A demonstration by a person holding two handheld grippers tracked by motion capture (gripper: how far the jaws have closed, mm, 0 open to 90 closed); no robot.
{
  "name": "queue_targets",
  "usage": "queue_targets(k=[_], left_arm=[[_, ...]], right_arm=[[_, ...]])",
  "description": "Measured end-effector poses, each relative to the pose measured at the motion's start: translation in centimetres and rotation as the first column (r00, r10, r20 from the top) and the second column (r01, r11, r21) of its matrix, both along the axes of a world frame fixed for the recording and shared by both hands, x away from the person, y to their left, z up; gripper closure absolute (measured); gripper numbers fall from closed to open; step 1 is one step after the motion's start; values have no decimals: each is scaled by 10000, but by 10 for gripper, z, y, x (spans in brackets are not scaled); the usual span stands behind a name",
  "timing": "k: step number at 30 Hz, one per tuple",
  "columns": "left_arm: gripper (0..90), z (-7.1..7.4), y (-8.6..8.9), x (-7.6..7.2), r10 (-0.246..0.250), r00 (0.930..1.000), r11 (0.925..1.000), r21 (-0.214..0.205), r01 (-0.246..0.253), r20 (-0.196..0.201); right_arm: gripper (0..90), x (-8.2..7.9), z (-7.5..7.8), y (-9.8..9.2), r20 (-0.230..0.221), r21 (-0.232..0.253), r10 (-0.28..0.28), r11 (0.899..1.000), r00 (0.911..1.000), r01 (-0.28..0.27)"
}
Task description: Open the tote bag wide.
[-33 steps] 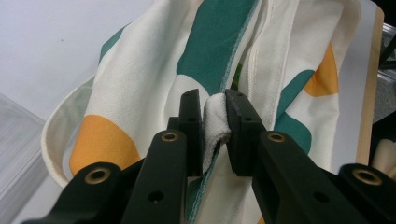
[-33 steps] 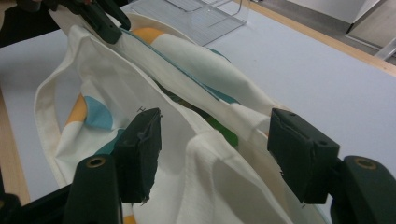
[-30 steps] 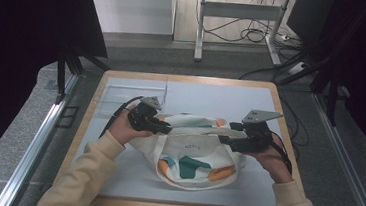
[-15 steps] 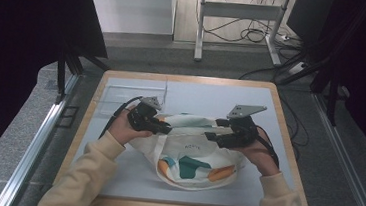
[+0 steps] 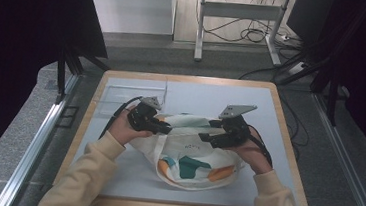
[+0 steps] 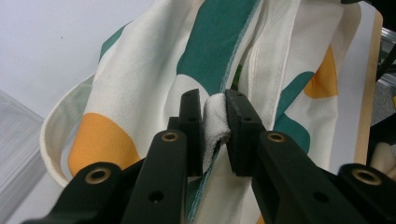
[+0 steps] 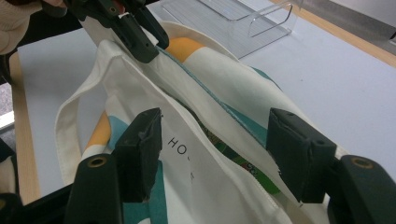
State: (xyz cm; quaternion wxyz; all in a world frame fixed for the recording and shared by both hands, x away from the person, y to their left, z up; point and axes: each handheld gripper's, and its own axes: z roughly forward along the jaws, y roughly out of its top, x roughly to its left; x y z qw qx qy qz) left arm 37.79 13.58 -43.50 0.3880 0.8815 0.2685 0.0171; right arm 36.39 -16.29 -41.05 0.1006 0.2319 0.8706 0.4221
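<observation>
Left gripper pinches the tote bag rim; right gripper jaws wide, straddling the opposite rim, gripping nothing.

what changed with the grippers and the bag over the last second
The right gripper moved inward toward the tote bag mouth, its jaws open astride the bag's rim. The left gripper stayed put, clamped on the bag's edge; the bag kept its place.

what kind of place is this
Probably a lab or recording workspace, not a home: a table ringed by metal rails, loose cables on the floor, and a cloth bag as the work piece.
</observation>
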Motion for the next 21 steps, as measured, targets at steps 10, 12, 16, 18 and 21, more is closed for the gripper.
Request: queue_targets(k=[10, 12, 16, 18, 21], left_arm=[[791, 0, -1, -1, 0, 10000, 10000, 19, 0, 20], [791, 0, -1, -1, -15, 10000, 10000, 26, 15, 23], [790, 0, -1, -1, 1, 10000, 10000, 15, -1, 34], [790, 0, -1, -1, 16, 10000, 10000, 14, -17, 33], [790, 0, -2, -1, 26, 10000, 10000, 32, -26, 40]], right_arm=[[366, -2, -4, 7, -83, -142, 322, 9994, 9994, -323], [376, -1, -6, 9, -144, -205, 435, 9988, 9989, -438], [395, -1, -8, 10, -214, -234, 469, 9986, 9987, -474], [411, -2, -9, 13, -254, -340, 640, 9973, 9976, -648], [439, -3, -11, 17, -249, -540, 874, 9946, 9959, -886]])
